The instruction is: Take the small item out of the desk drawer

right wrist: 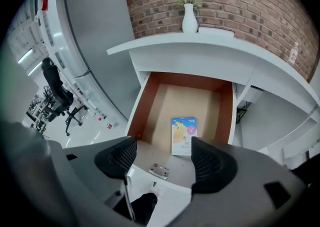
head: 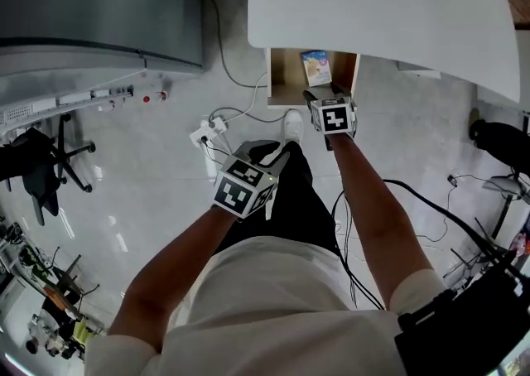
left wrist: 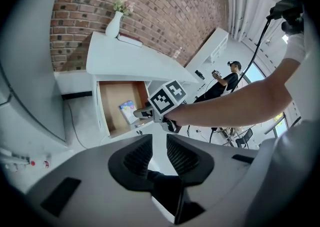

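Tool on the left [left wrist: 159, 143] is hanging back from the drawer [right wrist: 146, 106], jaws slightly apart with nothing between them. Right tool [right wrist: 164, 153] is hovering over the drawer's front edge, jaws spread wide and empty. The drawer is standing pulled out under the white surface [right wrist: 200, 51], holding only the small packet [right wrist: 183, 133], lying flat near its front. The reach-in seems to be starting; next, the right tool needs lowering around the packet and closing.
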The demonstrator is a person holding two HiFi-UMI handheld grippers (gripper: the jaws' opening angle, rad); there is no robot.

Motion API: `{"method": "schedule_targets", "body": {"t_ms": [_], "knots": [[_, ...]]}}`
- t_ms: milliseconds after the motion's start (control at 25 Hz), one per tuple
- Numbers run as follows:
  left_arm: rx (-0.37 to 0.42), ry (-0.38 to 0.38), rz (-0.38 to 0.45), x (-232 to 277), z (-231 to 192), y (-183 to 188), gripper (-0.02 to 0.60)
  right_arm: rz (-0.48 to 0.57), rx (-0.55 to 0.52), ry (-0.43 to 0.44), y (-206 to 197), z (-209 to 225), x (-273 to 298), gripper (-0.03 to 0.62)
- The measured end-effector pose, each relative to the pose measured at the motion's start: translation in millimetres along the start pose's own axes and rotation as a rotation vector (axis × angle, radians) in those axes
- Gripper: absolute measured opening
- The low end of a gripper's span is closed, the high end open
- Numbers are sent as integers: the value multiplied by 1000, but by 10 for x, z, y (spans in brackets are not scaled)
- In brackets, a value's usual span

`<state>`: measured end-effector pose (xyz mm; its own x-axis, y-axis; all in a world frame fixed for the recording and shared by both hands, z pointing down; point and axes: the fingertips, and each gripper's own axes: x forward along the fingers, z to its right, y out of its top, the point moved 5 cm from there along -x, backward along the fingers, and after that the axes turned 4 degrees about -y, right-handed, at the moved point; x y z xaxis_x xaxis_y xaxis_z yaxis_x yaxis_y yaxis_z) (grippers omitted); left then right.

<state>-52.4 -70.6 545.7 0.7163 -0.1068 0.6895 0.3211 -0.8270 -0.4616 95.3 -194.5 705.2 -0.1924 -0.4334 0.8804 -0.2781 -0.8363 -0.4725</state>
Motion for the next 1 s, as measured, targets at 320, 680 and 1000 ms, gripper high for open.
{"method": "schedule_targets", "body": {"t_ms": [320,680,1000], "knots": [[-10,-7,-48,641,-316,211,98,-91,-13,3,-67,322,753,350],[-37,-11,-66,841,-470,131,98,-109,-72,-28,-41,543,1379,365],[-53,9,-59,928,-649,67,100,-183,-88,-33,-95,558,1738,367]]}}
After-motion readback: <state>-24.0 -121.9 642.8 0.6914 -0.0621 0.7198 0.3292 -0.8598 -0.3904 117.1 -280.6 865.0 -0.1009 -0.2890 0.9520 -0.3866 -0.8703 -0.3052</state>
